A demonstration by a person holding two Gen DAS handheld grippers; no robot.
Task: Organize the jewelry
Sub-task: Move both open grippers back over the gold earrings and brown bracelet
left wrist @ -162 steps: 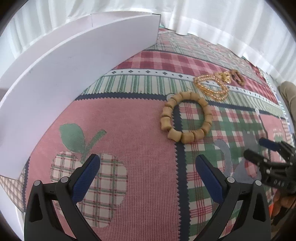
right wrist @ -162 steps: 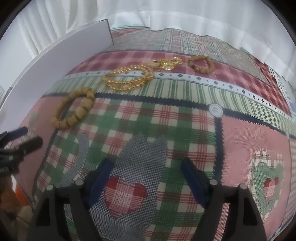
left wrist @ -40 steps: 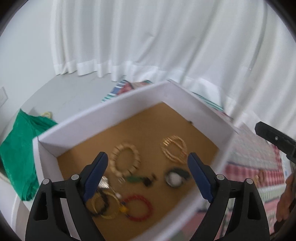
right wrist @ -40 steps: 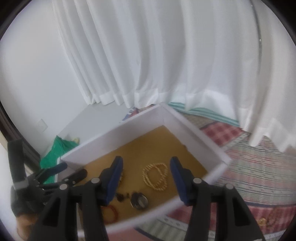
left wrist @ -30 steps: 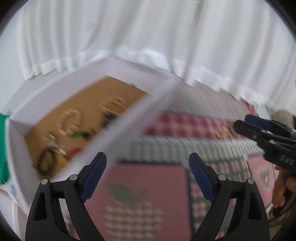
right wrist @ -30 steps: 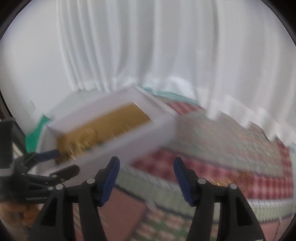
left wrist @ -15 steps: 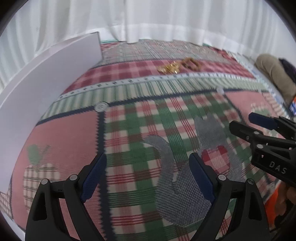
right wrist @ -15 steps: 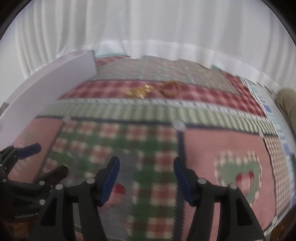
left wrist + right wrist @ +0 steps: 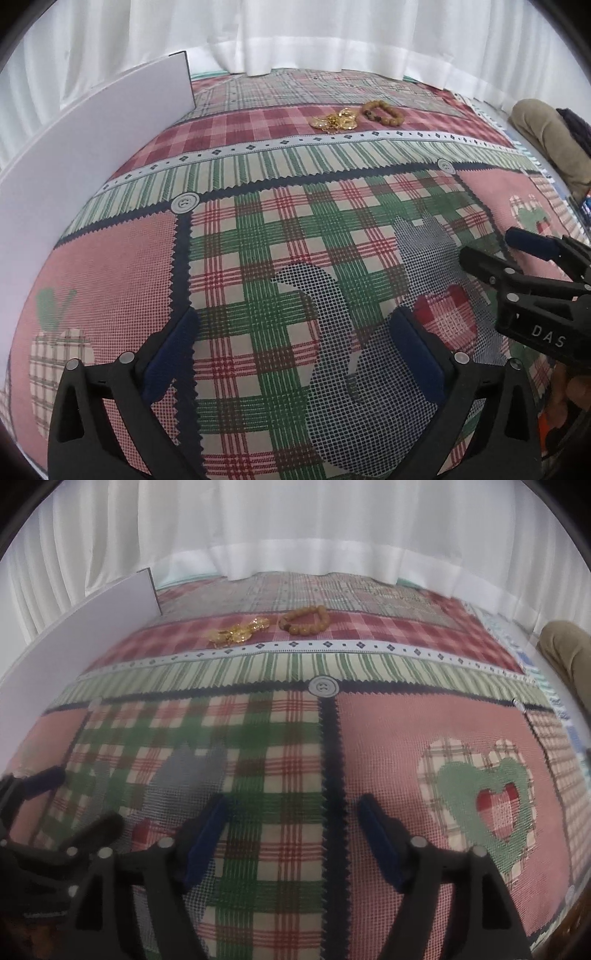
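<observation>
A gold chain piece point(image 9: 335, 121) and a brown bead bracelet point(image 9: 382, 112) lie side by side far back on the patchwork cloth; both also show in the right wrist view, the chain point(image 9: 239, 631) left of the bracelet point(image 9: 306, 622). A white box wall point(image 9: 88, 147) stands along the left; its inside is hidden. My left gripper point(image 9: 293, 345) is open and empty, low over the green plaid patch. My right gripper point(image 9: 291, 829) is open and empty, to the right of the left one, over the plaid and pink patches.
The patchwork cloth point(image 9: 280, 229) covers the surface. White curtains point(image 9: 295, 33) hang at the back. A person's tan-clad leg point(image 9: 546, 136) lies at the right edge. The right gripper shows in the left wrist view point(image 9: 491, 251).
Both grippers swung from over the open box, with several pieces inside, back down to the cloth. The wooden bracelet and gold bead strand seen on the cloth earlier are gone from it.
</observation>
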